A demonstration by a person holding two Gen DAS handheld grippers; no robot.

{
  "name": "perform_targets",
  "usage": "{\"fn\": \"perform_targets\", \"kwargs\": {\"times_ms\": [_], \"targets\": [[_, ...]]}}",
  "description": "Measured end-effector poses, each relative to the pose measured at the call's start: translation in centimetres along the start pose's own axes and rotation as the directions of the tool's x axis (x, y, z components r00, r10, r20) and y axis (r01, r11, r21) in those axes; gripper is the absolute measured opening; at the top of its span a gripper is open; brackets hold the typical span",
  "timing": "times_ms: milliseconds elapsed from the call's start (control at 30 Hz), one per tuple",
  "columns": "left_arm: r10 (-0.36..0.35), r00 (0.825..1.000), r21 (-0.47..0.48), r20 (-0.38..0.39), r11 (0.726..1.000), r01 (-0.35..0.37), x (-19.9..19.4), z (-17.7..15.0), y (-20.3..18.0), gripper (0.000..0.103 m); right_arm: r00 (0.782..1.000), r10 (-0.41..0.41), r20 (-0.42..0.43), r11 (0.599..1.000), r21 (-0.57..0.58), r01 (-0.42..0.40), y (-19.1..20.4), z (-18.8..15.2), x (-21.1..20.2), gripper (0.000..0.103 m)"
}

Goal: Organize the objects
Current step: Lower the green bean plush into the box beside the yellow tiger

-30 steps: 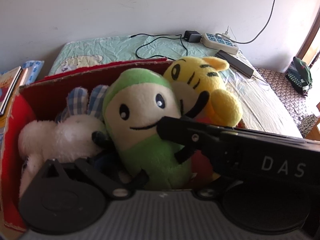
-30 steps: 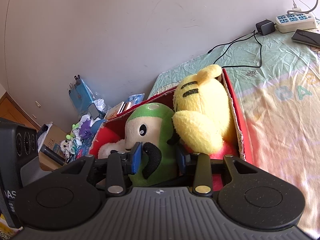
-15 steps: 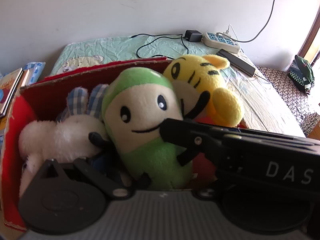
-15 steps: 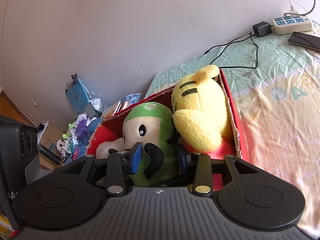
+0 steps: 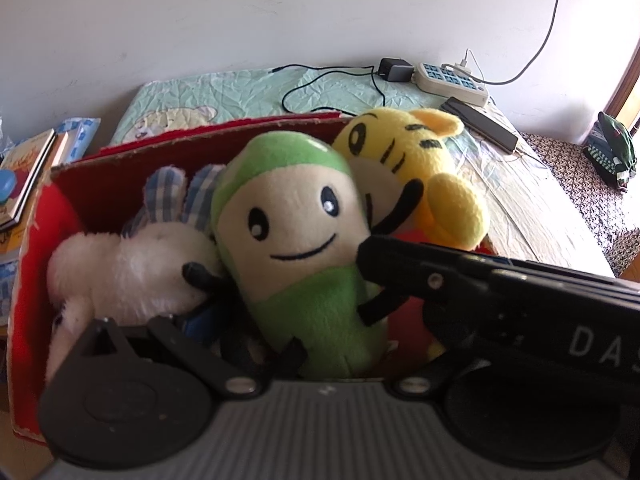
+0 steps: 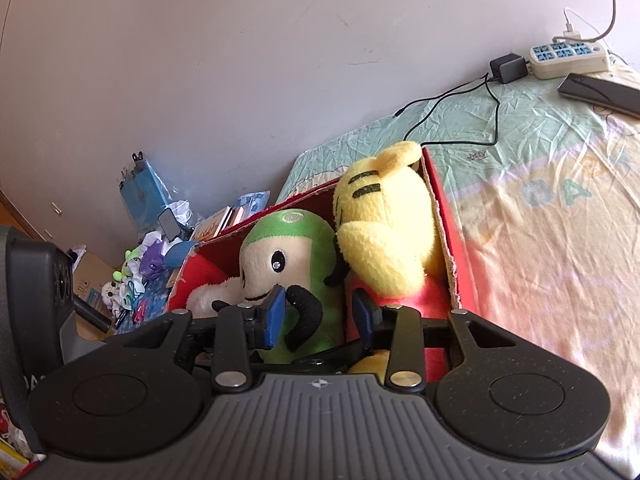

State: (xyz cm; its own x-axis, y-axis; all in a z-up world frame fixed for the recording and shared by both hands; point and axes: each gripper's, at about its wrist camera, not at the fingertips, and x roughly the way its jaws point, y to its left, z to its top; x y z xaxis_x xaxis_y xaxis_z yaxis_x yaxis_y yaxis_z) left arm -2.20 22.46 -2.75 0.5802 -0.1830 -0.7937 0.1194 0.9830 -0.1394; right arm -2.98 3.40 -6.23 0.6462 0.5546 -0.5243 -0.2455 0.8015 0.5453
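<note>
1. Straddling the black fabric arm of the green-and-cream plush doll [image 6: 294, 280], the right gripper [image 6: 320, 318] has its blue-padded fingers [image 6: 275, 316] spread apart, with nothing pinched between them.
2. The left gripper [image 5: 256, 354] sits low at the near side of the red cardboard box [image 5: 36, 240]. Its fingers are hidden behind the plush, so whether they are spread or pressed together cannot be told.
3. The doll stands upright in the middle of the box, wedged between the white fluffy plush with checked ears [image 5: 132, 264] and the yellow striped tiger plush [image 6: 384, 236].
4. Risk: closing on the thin arm alone would give a weak hold; the soft limb may stretch or slip free on a lift.
5. Risk: the three toys are packed tightly, so pulling or pushing one is likely to drag a neighbour over the rim.
6. Risk: the right gripper's body crosses the left wrist view at close range; any sideways move could knock the two tools together.
7. Risk: downward pressure could buckle the frayed cardboard wall.
</note>
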Motion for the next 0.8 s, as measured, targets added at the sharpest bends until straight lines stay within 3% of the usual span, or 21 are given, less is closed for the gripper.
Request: {"fn": "perform_targets", "kwargs": {"times_ms": [400, 800], "targets": [[0.025, 1.000, -0.002, 0.007, 1.000, -0.025, 0.0, -0.2, -0.3, 0.102, 0.997, -0.082, -0.011, 0.996, -0.022, 0.082, 0.8, 0.0, 0.1, 0.037], [0.002, 1.000, -0.017, -0.001, 1.000, -0.002, 0.0, -0.4, 0.3, 0.102, 0.980, -0.190, -0.054, 0.979, -0.088, 0.185, 2.4, 0.2, 0.6, 0.037]]}}
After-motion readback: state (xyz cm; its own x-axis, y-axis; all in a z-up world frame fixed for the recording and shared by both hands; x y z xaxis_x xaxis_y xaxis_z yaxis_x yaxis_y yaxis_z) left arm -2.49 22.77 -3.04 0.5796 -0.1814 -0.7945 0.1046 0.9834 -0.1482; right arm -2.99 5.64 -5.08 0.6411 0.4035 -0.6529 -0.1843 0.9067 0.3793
